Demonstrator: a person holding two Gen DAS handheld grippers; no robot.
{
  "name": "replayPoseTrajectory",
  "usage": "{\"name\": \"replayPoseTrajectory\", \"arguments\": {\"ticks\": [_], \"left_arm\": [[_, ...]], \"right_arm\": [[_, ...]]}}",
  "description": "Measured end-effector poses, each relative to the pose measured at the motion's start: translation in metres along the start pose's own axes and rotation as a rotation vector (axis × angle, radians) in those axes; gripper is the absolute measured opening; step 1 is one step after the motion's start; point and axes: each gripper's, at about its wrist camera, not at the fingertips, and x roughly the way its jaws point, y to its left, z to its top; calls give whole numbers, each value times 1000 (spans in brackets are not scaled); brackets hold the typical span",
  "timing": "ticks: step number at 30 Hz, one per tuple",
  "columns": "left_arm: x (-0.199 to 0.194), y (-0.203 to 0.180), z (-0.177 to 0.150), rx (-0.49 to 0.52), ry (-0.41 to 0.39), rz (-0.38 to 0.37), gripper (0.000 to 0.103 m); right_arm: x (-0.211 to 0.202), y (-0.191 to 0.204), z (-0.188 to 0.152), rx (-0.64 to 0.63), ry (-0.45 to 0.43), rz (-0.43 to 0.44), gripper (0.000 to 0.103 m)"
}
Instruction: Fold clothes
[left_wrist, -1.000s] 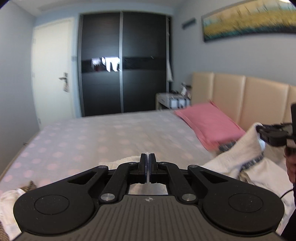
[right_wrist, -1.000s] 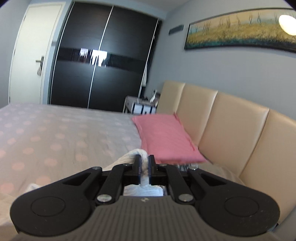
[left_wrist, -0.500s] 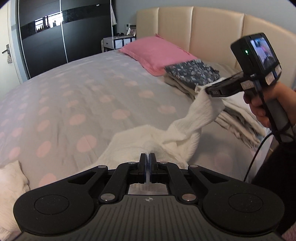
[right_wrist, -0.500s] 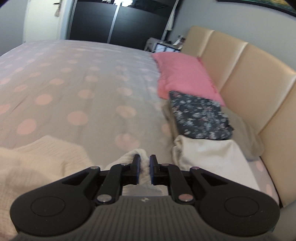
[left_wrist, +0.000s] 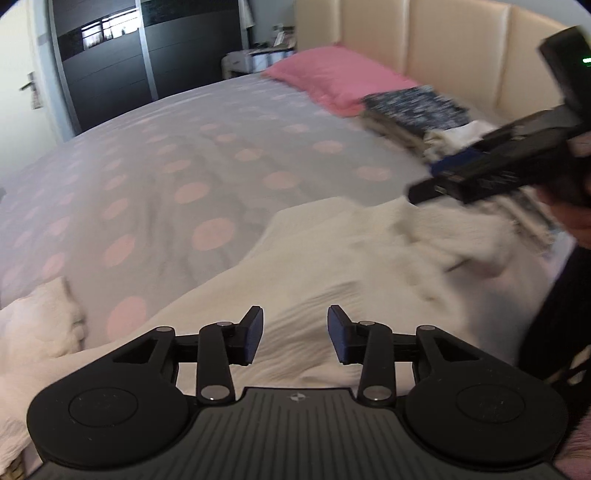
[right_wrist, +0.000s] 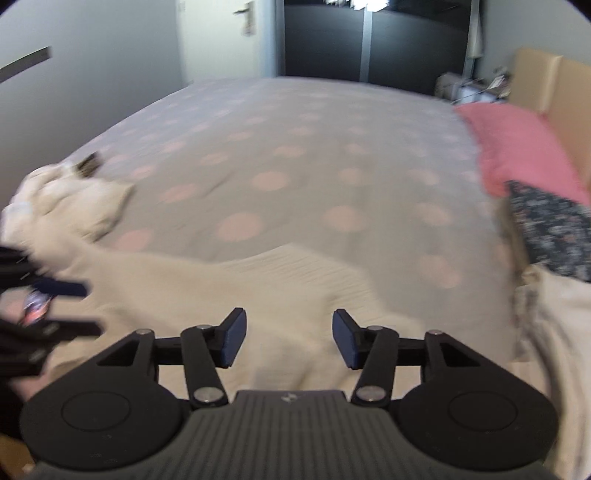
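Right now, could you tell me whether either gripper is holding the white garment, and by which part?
Neither holds it. The left gripper and right gripper are both opening, pads clear of the white garment, which lies spread on the bed beneath them.

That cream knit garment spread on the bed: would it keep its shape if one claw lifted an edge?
Probably not. The cream garment lies in soft wrinkles on the bedspread, so it looks floppy and would likely sag. Its ribbed weave suggests decent grip, not slipperiness.

Pink pillow, dark wardrobe
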Motion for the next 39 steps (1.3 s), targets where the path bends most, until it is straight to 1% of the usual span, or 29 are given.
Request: {"name": "replayPoseTrajectory", "arguments": {"ticks": [3, 5, 7, 8, 10, 11, 12, 13, 14, 15, 16, 17, 19, 20, 22, 26, 28, 30, 31, 35, 37, 39], "left_arm": [[9, 6, -7, 15, 43, 38, 37], [15, 6, -12, 32, 69, 45, 39], [24, 5, -17, 63, 93, 74, 40], [29, 4, -20, 80, 105, 91, 40], [43, 4, -26, 103, 144, 130, 40], [50, 5, -28, 103, 166, 139, 40], [57, 6, -29, 96, 188, 143, 40], [62, 8, -30, 83, 208, 138, 40], [67, 9, -31, 67, 221, 127, 40], [69, 8, -32, 61, 228, 113, 38], [69, 6, -32, 61, 232, 98, 27], [70, 5, -32, 61, 236, 83, 19], [68, -5, -32, 103, 243, 59, 12], [66, -10, -33, 127, 246, 48, 10], [60, -21, -34, 166, 249, 14, 8], [41, -41, -39, 229, 269, -98, 8], [34, -48, -45, 246, 289, -164, 8], [27, -54, -51, 261, 312, -234, 8], [23, -57, -54, 274, 315, -253, 8], [9, -66, -61, 322, 327, -292, 9], [3, -67, -62, 326, 315, -281, 9], [-2, -63, -62, 319, 314, -265, 12]], "right_arm": [[12, 26, -8, -52, 68, 111, 59], [20, 43, -18, -106, 116, 149, 61], [28, 58, -29, -172, 148, 162, 62], [30, 66, -35, -206, 161, 163, 65], [36, 73, -45, -260, 187, 151, 65], [39, 74, -50, -282, 201, 138, 64], [43, 74, -53, -297, 216, 117, 55], [46, 72, -54, -303, 234, 94, 43], [49, 68, -55, -299, 255, 73, 17], [53, 62, -54, -279, 277, 53, 9], [55, 54, -53, -249, 297, 34, 8], [56, 45, -52, -217, 314, 17, 7], [54, 28, -52, -177, 340, -24, 6], [51, 21, -52, -168, 350, -46, 6], [45, 8, -54, -151, 376, -83, 6], [31, -17, -67, -120, 458, -173, 4], [21, -29, -74, -84, 502, -179, 4], [9, -33, -80, -79, 524, -185, 4], [3, -34, -83, -82, 531, -188, 3], [-15, -34, -96, -108, 561, -211, 4], [-19, -36, -100, -115, 577, -224, 4], [-20, -37, -101, -113, 580, -255, 4]]}}
